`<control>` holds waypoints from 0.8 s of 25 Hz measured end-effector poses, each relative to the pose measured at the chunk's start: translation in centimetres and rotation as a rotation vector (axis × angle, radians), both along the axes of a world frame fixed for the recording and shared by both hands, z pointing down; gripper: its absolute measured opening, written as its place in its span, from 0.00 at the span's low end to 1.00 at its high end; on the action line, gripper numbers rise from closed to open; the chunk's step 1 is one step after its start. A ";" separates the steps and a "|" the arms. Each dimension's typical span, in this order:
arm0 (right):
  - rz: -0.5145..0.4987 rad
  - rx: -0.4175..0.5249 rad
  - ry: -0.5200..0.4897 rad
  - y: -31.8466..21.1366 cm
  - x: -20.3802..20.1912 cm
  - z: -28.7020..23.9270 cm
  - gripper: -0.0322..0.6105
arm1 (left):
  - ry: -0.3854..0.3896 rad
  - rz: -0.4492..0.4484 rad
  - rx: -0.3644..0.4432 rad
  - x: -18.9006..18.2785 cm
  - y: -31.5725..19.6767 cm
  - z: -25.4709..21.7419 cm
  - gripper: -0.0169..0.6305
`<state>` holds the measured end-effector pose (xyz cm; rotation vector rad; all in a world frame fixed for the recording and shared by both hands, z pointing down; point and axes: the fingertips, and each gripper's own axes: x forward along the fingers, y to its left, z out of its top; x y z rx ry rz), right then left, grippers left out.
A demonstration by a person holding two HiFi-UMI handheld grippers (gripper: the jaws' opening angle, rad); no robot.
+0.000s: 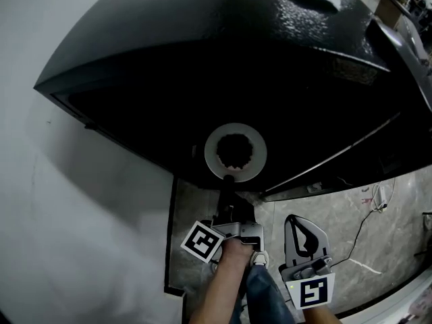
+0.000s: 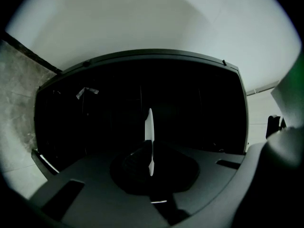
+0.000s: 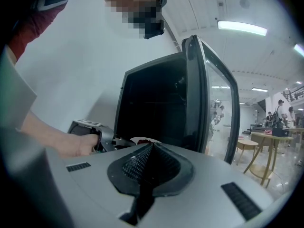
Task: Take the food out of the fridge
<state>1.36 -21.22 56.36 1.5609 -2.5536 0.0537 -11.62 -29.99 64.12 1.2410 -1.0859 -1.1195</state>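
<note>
White plate (image 1: pixel 214 147), pinched at its rim by the left gripper (image 1: pixel 228 179), sits at the black fridge (image 1: pixel 202 52) threshold. The fridge door (image 3: pixel 205 94) stands wide open. Right gripper (image 3: pixel 148 152): jaws pressed together, empty.

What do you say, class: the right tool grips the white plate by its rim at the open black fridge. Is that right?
Not quite: it is the left tool that grips the white plate by its rim at the open black fridge. The head view shows it. The right tool is shut and empty, as the right gripper view shows.
</note>
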 end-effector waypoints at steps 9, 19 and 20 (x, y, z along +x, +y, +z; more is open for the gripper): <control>-0.012 0.004 -0.002 0.7 -1.1 -0.4 0.08 | 0.027 -0.031 -0.027 -1.7 6.0 0.0 0.06; -0.035 0.000 -0.014 1.1 -2.3 0.0 0.09 | 0.015 -0.084 -0.038 -3.4 12.8 -1.5 0.06; -0.038 -0.001 -0.014 1.1 -2.4 0.0 0.09 | 0.012 -0.089 -0.038 -3.5 13.3 -1.7 0.06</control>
